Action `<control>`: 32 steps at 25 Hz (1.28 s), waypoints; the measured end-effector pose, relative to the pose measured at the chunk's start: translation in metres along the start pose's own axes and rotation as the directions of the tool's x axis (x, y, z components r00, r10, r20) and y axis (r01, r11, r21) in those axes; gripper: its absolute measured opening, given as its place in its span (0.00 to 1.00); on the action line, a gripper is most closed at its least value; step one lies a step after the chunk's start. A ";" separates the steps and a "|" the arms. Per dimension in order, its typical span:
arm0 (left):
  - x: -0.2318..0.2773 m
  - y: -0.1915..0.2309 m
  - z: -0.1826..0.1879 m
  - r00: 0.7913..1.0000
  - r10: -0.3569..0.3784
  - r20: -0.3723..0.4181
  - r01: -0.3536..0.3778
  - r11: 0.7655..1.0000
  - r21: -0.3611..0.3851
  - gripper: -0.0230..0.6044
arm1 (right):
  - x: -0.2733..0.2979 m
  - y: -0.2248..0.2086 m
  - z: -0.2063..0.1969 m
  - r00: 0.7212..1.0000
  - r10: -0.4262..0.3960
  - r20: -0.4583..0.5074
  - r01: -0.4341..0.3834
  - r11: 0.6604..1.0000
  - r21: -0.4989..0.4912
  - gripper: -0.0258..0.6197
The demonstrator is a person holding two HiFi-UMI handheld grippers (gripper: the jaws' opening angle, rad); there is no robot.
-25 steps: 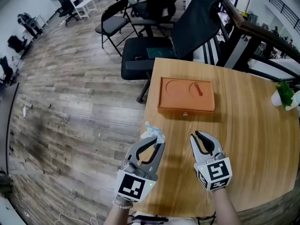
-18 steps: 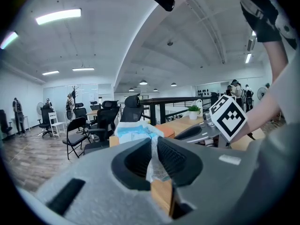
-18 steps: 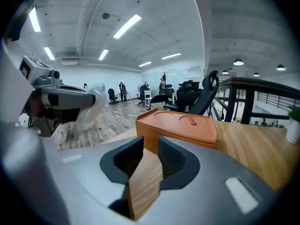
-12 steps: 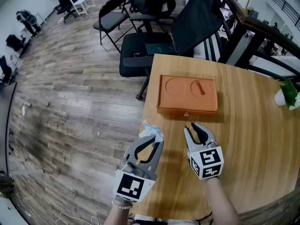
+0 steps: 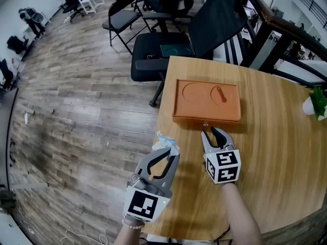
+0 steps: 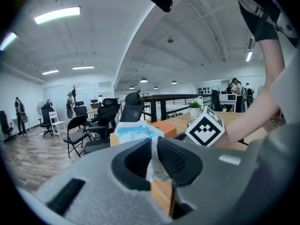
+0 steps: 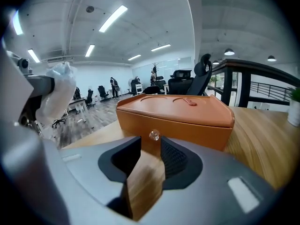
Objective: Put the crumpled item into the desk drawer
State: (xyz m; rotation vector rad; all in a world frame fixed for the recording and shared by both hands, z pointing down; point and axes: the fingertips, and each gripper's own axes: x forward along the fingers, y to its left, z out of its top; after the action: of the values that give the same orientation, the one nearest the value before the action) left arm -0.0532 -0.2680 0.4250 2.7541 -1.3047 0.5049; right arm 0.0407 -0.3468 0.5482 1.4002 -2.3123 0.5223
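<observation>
**Desk drawer** (image 5: 207,102): orange box, shut, on the wooden table (image 5: 276,152) near its far left edge. A small clear knob (image 7: 153,135) sits mid-front. The top has two shallow recesses, with a small red piece (image 5: 220,94) lying in the right one.

**Crumpled item** (image 5: 166,143): white and pale-blue wad, in front of the drawer and to its left, at the table's edge. It is pinched in the left gripper, with most of it bunched beyond the jaw tips.

**Left gripper** (image 5: 168,154): clenched on the crumpled item. It is held in the air, in front and to the left of the drawer.

**Right gripper** (image 5: 210,132): released; its jaws have just been opening and stand wide. It is directly before the drawer front. The knob is just ahead of the gap, and the pads are not pressing on it.

**Black office chair** (image 5: 168,50): behind the drawer, off the table's far side.

**Potted plant** (image 5: 317,103): far right of the drawer, at the table's right edge.
</observation>
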 end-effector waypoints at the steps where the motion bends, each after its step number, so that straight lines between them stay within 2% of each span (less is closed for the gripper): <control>1: 0.000 0.001 0.000 1.000 0.000 -0.002 0.000 1.000 0.002 0.11 | 0.002 0.000 0.000 1.000 -0.002 -0.002 0.002 1.000 0.001 0.23; 13: -0.002 0.007 -0.008 1.000 0.007 -0.009 -0.007 1.000 -0.007 0.11 | 0.015 -0.002 -0.001 0.998 -0.054 -0.043 0.053 0.998 -0.026 0.23; 19: -0.003 0.007 -0.011 1.000 0.006 -0.018 -0.006 1.000 -0.001 0.11 | 0.016 -0.005 0.000 0.997 -0.066 -0.050 0.065 0.998 -0.013 0.14; 32: -0.007 0.006 -0.014 1.000 0.005 -0.009 -0.005 1.000 -0.001 0.11 | 0.009 0.000 -0.005 0.995 -0.078 -0.058 0.078 0.997 -0.002 0.15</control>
State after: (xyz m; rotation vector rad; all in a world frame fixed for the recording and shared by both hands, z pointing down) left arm -0.0656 -0.2637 0.4352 2.7451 -1.3098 0.5170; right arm 0.0377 -0.3509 0.5573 1.4501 -2.2023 0.5325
